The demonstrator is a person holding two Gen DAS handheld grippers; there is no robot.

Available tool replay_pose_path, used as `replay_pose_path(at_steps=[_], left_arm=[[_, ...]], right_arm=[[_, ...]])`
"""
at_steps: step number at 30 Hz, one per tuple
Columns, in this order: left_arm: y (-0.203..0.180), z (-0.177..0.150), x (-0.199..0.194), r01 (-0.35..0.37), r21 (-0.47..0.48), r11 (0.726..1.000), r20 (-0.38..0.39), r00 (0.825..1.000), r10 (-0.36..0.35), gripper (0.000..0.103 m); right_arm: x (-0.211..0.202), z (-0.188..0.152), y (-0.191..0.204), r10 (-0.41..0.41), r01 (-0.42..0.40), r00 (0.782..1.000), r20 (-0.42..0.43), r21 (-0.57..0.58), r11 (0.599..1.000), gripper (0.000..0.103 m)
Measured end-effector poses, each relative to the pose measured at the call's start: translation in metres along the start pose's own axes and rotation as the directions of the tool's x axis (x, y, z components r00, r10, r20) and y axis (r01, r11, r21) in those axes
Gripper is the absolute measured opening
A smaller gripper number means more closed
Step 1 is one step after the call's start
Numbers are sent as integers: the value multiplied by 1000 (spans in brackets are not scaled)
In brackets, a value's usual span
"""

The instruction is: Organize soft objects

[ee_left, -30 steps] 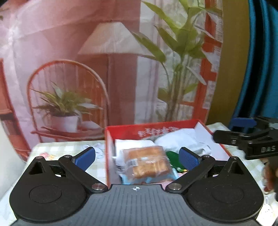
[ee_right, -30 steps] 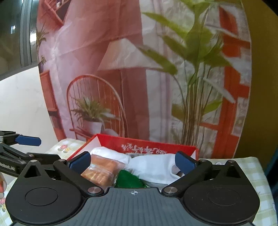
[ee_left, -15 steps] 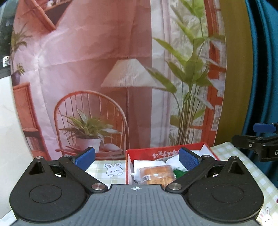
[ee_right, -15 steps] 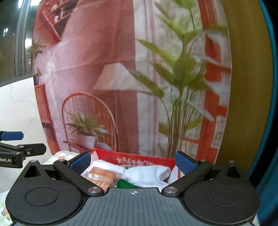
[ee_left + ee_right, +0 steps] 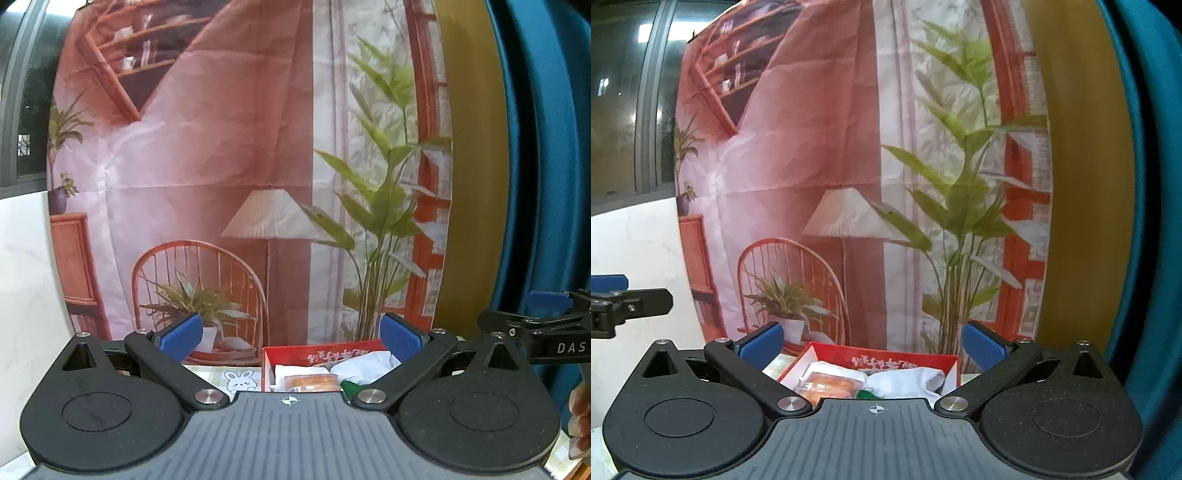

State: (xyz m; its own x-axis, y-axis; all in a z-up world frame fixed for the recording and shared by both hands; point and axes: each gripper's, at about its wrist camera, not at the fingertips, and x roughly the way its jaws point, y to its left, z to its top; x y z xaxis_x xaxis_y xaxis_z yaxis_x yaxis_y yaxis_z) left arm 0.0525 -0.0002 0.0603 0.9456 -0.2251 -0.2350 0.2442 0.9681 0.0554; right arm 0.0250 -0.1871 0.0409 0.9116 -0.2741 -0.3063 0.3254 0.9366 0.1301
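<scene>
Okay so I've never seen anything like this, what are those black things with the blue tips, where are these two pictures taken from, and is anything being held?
A person holds a hand-held gripper in each hand; a camera on each looks forward along its two blue-padded fingers. One picture is from the left gripper, the other from the right gripper. Both are open and hold nothing. Ahead, on a checked tablecloth, stands a red box containing a wrapped bread packet, white socks and something green. Behind hangs a printed backdrop.
</scene>
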Motion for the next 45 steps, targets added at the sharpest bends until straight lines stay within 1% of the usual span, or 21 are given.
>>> replay_pose_path(at_steps=[5, 8, 13, 18, 22, 34, 45], left_arm=[[-2, -3, -22, -16, 1, 1000, 18, 1000, 16, 103], [-2, -4, -32, -17, -1, 1000, 25, 1000, 17, 103], [-3, -1, -33, -18, -2, 1000, 35, 999, 18, 103], [-5, -2, -30, -28, -5, 1000, 30, 999, 28, 103], [-7, -4, -30, -47, 10, 999, 31, 998, 47, 103], [2, -8, -30, -47, -2, 999, 19, 999, 47, 103], [2, -7, -28, -48, -3, 999, 14, 999, 48, 103]], right_arm=[[-26, 0, 4, 11, -12, 1000, 18, 22, 1000, 103], [-37, 0, 6, -6, 5, 1000, 30, 21, 1000, 103], [-47, 1, 7, 0, -1, 999, 40, 20, 1000, 103], [-49, 3, 5, -6, 5, 999, 47, 15, 1000, 103], [-47, 3, 5, -11, 10, 999, 41, 13, 1000, 103], [-46, -3, 10, -26, 26, 999, 25, 4, 1000, 103], [-44, -1, 7, -18, 18, 999, 27, 4, 1000, 103]])
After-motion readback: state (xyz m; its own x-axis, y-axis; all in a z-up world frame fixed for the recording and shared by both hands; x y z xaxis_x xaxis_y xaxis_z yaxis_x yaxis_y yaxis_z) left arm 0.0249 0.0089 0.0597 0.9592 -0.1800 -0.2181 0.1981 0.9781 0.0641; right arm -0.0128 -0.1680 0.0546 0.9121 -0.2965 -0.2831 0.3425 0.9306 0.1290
